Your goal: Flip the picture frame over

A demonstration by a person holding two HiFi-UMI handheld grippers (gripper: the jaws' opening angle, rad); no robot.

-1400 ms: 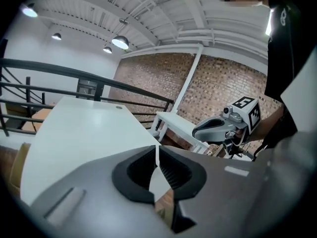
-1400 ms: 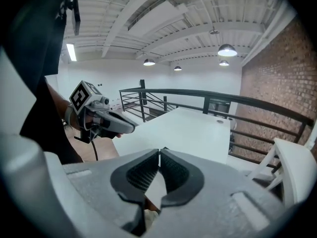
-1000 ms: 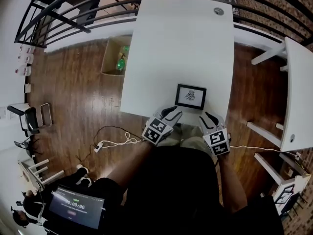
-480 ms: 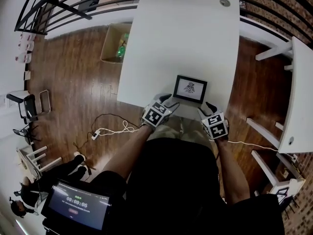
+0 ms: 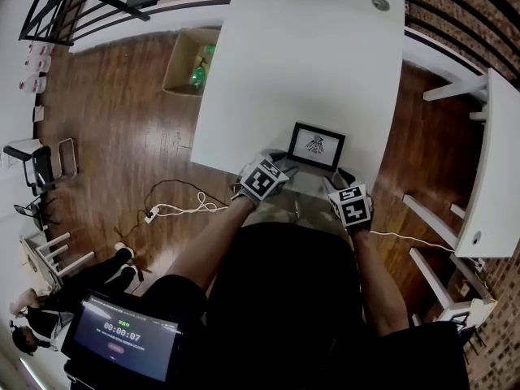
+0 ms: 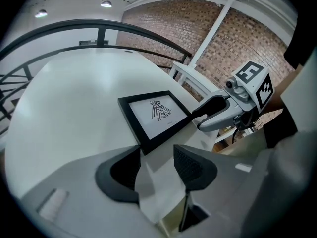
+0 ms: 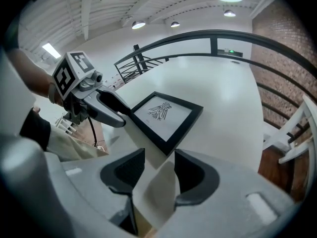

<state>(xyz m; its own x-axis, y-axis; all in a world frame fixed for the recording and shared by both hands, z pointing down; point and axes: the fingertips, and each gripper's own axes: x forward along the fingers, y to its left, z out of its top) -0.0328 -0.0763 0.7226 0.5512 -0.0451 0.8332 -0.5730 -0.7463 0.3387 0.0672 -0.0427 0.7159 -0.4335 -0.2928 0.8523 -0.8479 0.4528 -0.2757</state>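
Observation:
A black picture frame point(image 5: 316, 145) with a bird drawing lies face up near the front edge of the white table point(image 5: 301, 63). My left gripper point(image 5: 280, 163) hangs open just short of the frame's near left corner point(image 6: 143, 145), with nothing between its fingers point(image 6: 119, 170). My right gripper point(image 5: 340, 177) is open too, just off the near right corner point(image 7: 171, 150), also empty. Each gripper view shows the frame point(image 6: 156, 115) point(image 7: 166, 115) and the other gripper point(image 6: 213, 114) point(image 7: 106, 108) beside it. Neither gripper touches the frame.
On the wooden floor to the table's left are a cardboard box point(image 5: 188, 71) and a white cable point(image 5: 179, 210). A second white table point(image 5: 496, 161) stands at the right. A black railing point(image 5: 89, 6) runs behind. A tablet with a timer point(image 5: 122, 335) is at the lower left.
Both grippers have come down and forward, from over the table's front edge to just short of the frame's near corners. The frame has not moved.

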